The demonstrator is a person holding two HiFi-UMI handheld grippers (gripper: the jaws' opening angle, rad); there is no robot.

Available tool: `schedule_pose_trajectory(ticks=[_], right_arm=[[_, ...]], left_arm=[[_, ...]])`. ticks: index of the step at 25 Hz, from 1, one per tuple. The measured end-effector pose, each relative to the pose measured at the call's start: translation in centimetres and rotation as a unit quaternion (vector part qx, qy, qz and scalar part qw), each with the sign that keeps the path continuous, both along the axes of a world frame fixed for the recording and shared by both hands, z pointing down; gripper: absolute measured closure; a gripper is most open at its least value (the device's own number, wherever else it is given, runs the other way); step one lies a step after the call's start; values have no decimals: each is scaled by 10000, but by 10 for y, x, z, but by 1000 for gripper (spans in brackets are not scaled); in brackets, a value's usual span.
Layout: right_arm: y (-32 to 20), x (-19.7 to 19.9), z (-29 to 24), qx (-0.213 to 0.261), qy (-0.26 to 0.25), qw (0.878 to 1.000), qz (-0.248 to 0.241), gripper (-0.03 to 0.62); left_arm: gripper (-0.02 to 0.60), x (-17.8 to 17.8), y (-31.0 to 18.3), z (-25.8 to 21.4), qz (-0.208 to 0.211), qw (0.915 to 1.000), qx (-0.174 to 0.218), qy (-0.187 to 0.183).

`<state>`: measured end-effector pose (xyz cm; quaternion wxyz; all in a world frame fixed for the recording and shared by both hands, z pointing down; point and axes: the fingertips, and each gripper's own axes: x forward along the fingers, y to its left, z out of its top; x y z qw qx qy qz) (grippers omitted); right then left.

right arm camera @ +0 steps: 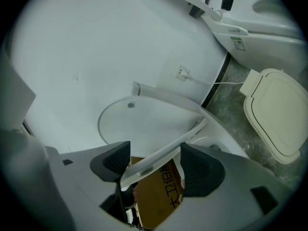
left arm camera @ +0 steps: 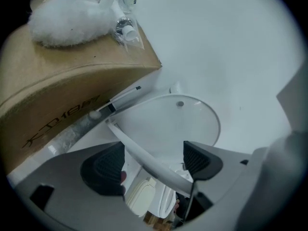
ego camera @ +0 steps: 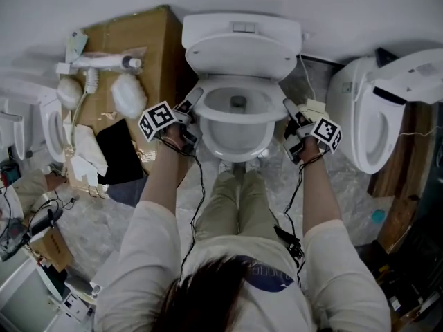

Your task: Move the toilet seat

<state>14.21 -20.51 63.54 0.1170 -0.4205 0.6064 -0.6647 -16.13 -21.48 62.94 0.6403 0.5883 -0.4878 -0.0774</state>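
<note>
A white toilet (ego camera: 239, 133) stands in the middle of the head view, its lid (ego camera: 239, 54) up against the tank. The seat ring (ego camera: 237, 111) runs round the bowl. My left gripper (ego camera: 192, 109) is at the ring's left side and my right gripper (ego camera: 289, 116) at its right side. In the left gripper view the seat ring (left arm camera: 139, 153) passes slantwise between the pads of the left gripper (left arm camera: 153, 162), with gaps showing. In the right gripper view the seat ring (right arm camera: 163, 153) lies between the spread pads of the right gripper (right arm camera: 156, 163), close to the left pad. Both stand open.
A cardboard box (ego camera: 131, 47) with white wrapped parts stands left of the toilet. Another toilet (ego camera: 374, 123) is at the right and one more (ego camera: 41, 116) at the far left. A beige lid (right arm camera: 276, 114) lies on the marbled floor. The person's legs stand before the bowl.
</note>
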Motion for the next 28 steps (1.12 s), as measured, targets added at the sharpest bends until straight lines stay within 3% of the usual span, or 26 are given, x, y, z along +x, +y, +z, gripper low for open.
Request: schedule_pose_trajectory(ticks=[17, 28], right_arm=[[-38, 6, -24, 410, -613, 9957, 561, 209], [-59, 8, -29, 636, -678, 9934, 675, 145]], left_arm=[[150, -2, -45, -22, -638, 9962, 331, 483], [132, -6, -62, -29, -904, 9907, 636, 800]])
